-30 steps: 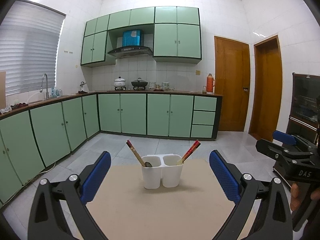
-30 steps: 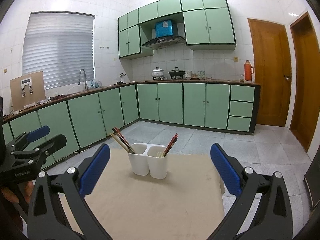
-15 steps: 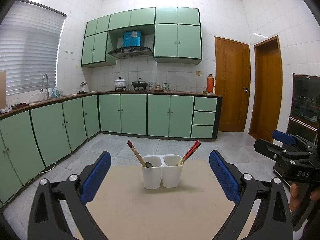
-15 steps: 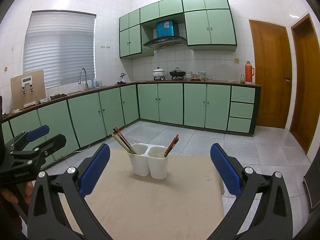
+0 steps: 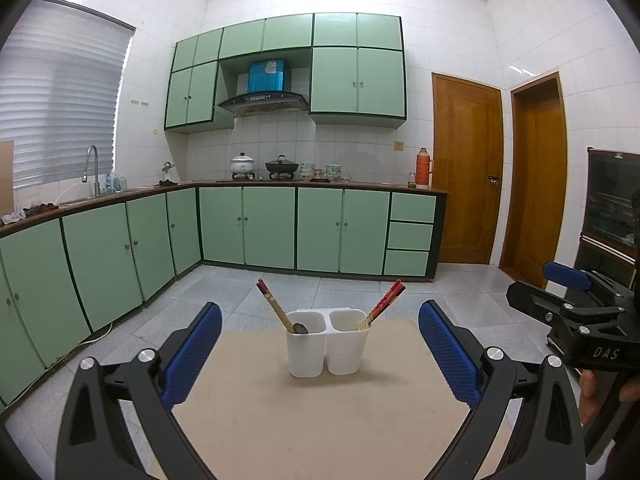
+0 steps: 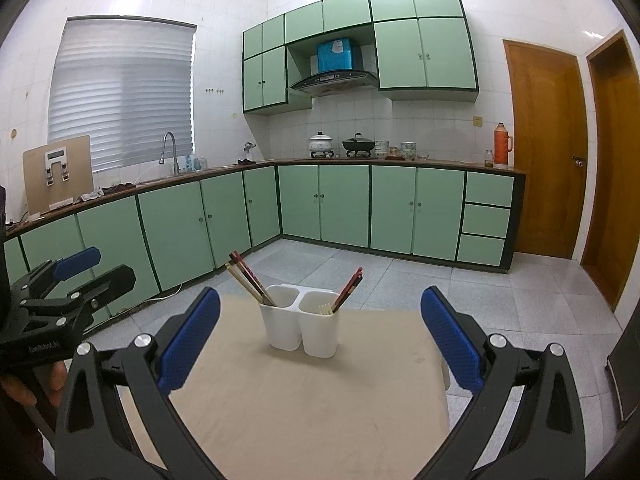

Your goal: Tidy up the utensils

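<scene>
A white two-compartment utensil holder point(image 5: 327, 346) stands on the beige table point(image 5: 320, 420), also in the right wrist view point(image 6: 300, 326). Its left compartment holds chopsticks point(image 5: 274, 306) and a dark spoon point(image 5: 301, 328). Its right compartment holds red chopsticks point(image 5: 384, 302), also seen in the right wrist view point(image 6: 347, 288). My left gripper point(image 5: 320, 350) is open and empty, well short of the holder. My right gripper point(image 6: 320, 336) is open and empty too. Each gripper shows at the edge of the other's view.
The table's far edge lies just behind the holder. Beyond it are tiled floor, green kitchen cabinets point(image 5: 272, 228) and wooden doors point(image 5: 466, 168). A dark cabinet point(image 5: 612, 216) stands at the right.
</scene>
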The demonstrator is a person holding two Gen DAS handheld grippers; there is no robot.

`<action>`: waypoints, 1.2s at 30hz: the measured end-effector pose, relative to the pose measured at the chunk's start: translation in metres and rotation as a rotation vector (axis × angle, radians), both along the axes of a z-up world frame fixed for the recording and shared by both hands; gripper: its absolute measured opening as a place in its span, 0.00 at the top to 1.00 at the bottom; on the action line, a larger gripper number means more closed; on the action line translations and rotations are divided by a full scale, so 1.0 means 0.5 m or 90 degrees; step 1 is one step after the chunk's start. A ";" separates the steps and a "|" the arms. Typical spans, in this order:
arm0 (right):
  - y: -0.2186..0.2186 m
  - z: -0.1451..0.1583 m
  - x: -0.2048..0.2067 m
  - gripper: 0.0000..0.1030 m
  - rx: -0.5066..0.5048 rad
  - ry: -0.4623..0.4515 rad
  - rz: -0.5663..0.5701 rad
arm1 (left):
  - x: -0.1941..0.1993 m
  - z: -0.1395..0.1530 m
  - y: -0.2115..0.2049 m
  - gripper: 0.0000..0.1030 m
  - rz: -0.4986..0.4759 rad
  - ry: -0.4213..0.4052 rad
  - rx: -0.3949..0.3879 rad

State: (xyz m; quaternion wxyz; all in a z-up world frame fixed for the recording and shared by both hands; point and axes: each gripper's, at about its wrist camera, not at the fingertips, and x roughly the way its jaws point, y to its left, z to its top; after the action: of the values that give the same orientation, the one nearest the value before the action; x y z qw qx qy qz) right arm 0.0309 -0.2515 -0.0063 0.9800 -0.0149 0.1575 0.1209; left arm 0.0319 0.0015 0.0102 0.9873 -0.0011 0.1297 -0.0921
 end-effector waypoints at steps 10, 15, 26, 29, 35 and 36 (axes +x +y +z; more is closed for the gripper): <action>0.000 -0.001 0.001 0.05 -0.001 0.001 0.001 | 0.002 -0.004 0.004 0.06 0.001 0.003 -0.001; 0.004 -0.003 0.002 0.05 -0.001 0.002 0.001 | 0.001 -0.004 0.005 0.06 0.001 0.004 -0.002; 0.010 -0.012 0.005 0.05 -0.003 0.005 0.002 | 0.007 -0.008 0.010 0.06 0.003 0.009 -0.006; 0.010 -0.019 0.008 0.05 -0.003 0.007 0.001 | 0.008 -0.010 0.009 0.06 0.004 0.010 -0.007; 0.010 -0.023 0.010 0.05 -0.004 0.008 0.001 | 0.009 -0.014 0.006 0.06 0.005 0.013 -0.008; 0.009 -0.022 0.011 0.05 -0.004 0.008 0.001 | 0.009 -0.016 0.006 0.06 0.006 0.013 -0.008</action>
State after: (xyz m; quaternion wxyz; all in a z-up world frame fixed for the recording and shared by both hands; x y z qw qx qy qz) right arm 0.0363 -0.2469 -0.0172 0.9789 -0.0176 0.1637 0.1209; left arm 0.0365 0.0045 0.0024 0.9862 -0.0090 0.1395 -0.0886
